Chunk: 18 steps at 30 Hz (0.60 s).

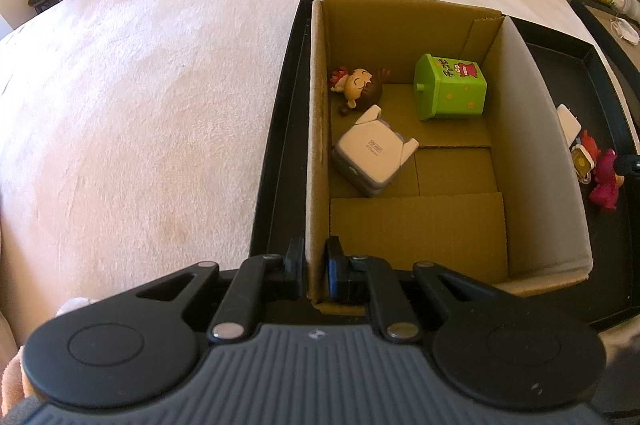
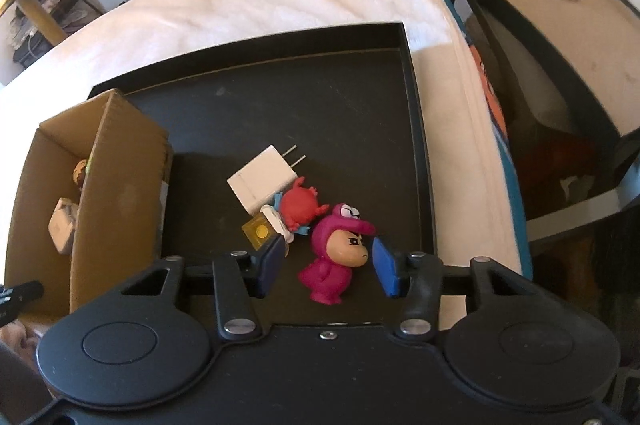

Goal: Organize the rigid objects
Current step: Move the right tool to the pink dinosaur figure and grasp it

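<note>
The figurine (image 2: 334, 259) is magenta, the charger (image 2: 256, 185) is white, the small bin (image 1: 450, 87) is green (with yellow stars), the tray (image 2: 280, 97) is black.

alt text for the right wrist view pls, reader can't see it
The right tongs straddle a pink figurine standing on a black tray, pads not yet touching it. Just beyond lie a red figurine, a white plug and a yellow block; a cardboard box sits at left.
</note>
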Each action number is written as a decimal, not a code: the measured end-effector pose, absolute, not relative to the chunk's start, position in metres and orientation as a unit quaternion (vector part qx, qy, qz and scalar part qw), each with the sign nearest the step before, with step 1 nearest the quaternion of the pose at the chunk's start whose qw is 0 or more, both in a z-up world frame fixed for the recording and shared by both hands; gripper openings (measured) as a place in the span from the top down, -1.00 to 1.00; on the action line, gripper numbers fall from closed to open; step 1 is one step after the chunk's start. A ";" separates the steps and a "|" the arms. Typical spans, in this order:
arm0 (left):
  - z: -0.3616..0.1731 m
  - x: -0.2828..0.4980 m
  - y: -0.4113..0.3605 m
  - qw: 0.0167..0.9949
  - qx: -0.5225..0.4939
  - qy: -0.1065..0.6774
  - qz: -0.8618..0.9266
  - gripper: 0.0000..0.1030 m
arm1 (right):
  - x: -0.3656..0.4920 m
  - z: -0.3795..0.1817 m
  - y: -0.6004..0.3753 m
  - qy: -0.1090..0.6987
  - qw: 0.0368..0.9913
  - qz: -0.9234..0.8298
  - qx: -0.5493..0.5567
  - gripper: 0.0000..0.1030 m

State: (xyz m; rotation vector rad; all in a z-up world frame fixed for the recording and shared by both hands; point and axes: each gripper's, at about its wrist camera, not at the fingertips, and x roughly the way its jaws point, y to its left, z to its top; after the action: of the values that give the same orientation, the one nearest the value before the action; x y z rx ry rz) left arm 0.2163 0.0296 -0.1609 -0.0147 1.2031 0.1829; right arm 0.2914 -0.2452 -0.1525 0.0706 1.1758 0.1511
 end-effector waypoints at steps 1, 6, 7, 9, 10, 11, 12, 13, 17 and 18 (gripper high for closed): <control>-0.161 0.216 0.030 0.820 -0.007 0.565 0.086 0.80 | 0.293 -0.156 -0.245 0.556 0.828 0.069 0.034 0.06; -0.161 0.217 0.030 0.820 -0.007 0.565 0.086 0.80 | 0.297 -0.169 -0.240 0.563 0.824 0.058 0.020 0.06; -0.161 0.217 0.030 0.820 -0.007 0.566 0.087 0.79 | 0.298 -0.171 -0.239 0.565 0.823 0.057 0.022 0.06; -0.161 0.217 0.030 0.820 -0.006 0.566 0.087 0.80 | 0.299 -0.176 -0.237 0.567 0.822 0.051 0.015 0.06; -0.161 0.217 0.030 0.820 -0.006 0.566 0.087 0.80 | 0.300 -0.179 -0.236 0.568 0.821 0.050 0.013 0.07; -0.161 0.217 0.030 0.820 -0.006 0.566 0.087 0.80 | 0.301 -0.181 -0.236 0.571 0.820 0.050 0.013 0.07; -0.161 0.217 0.030 0.820 -0.007 0.566 0.087 0.80 | 0.301 -0.183 -0.234 0.573 0.818 0.051 0.013 0.07; -0.161 0.217 0.030 0.820 -0.007 0.566 0.087 0.80 | 0.301 -0.186 -0.233 0.575 0.817 0.051 0.012 0.07; -0.161 0.217 0.030 0.820 -0.006 0.566 0.087 0.80 | 0.298 -0.194 -0.227 0.577 0.815 0.043 -0.007 0.21; -0.161 0.216 0.030 0.820 -0.005 0.566 0.087 0.80 | 0.298 -0.194 -0.225 0.575 0.817 0.044 -0.012 0.25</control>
State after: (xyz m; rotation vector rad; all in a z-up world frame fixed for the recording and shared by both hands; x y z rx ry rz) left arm 0.2164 0.0296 -0.1612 -0.0114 1.2044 0.1854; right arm 0.2975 -0.2250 -0.1938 -0.0254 1.2269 0.0936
